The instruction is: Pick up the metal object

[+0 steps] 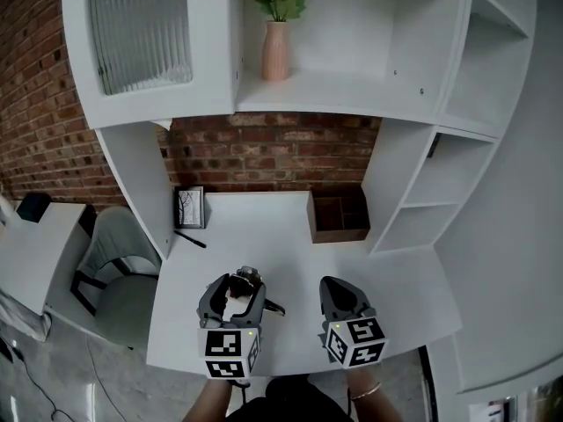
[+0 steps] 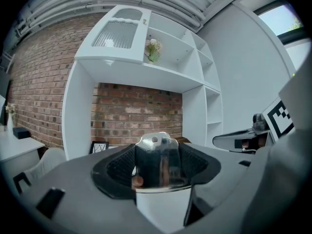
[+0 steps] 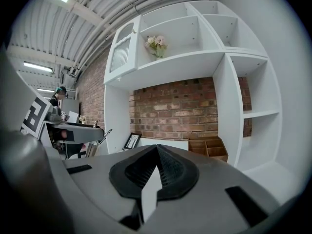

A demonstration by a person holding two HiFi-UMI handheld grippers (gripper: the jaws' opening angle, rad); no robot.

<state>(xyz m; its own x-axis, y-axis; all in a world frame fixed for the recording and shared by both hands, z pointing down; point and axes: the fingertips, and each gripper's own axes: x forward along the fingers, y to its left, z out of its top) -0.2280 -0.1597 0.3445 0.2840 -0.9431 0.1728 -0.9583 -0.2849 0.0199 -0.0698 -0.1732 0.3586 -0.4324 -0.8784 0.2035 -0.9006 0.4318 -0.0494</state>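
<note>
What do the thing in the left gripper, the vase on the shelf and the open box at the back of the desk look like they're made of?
The held object looks like polished metal, perhaps steel: it is silvery and mirrors its surroundings. The vase is probably matte ceramic: pink, with no glare. The box looks like wood or wood-look board: brown, with flat dividers.

Head view: high overhead, facing steeply down on the white desk point(image 1: 264, 227), with the left gripper point(image 1: 237, 290) and right gripper point(image 1: 334, 285) close at the bottom edge. Gripper views: low over the desk, roughly level, facing the brick wall point(image 2: 136, 116). All three share the wall, flower vase point(image 1: 275, 49) and picture frame point(image 1: 189, 207). Each gripper view catches the other gripper at its side edge.
</note>
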